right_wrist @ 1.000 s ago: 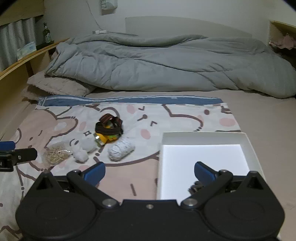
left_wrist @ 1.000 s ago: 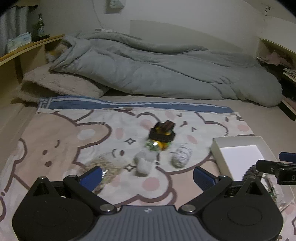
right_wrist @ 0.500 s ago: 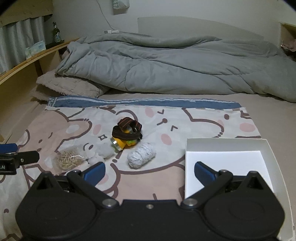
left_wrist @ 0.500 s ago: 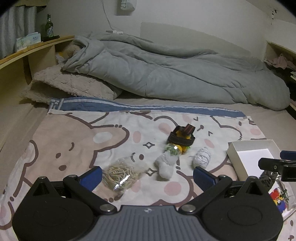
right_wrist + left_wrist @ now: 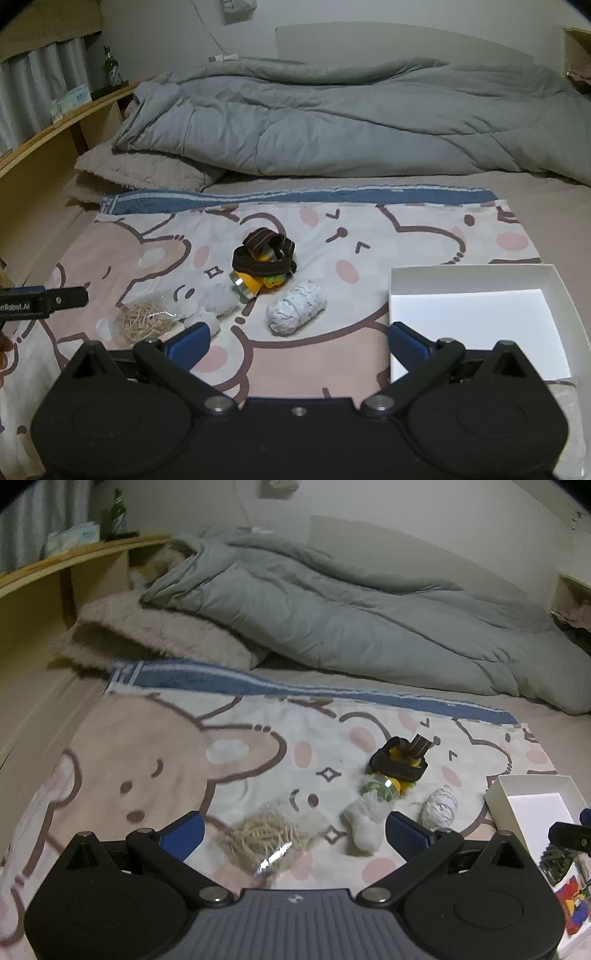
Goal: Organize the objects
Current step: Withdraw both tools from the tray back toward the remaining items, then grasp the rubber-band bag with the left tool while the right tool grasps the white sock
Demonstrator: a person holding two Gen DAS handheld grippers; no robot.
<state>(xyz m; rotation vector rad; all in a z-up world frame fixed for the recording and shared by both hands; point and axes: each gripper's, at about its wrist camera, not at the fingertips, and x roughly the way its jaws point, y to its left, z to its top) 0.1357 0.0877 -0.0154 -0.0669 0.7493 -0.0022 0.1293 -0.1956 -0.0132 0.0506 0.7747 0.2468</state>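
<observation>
On the bear-print blanket lie a clear bag of rubber bands, a white cloth bundle, a yellow headlamp with a black strap and a white roll of string. My left gripper is open, low over the bag of rubber bands, which lies between its fingers. My right gripper is open and holds nothing. The roll of string lies just ahead of it and the white box to its right. The headlamp and the bag lie further left.
A rumpled grey duvet and a fluffy pillow fill the far side of the bed. A wooden shelf with a bottle runs along the left. The near end of the box holds a dark item and a colourful one.
Both grippers have shifted left. The bag of rubber bands now sits between the left fingers, and the box has slid toward the right edge in both views.
</observation>
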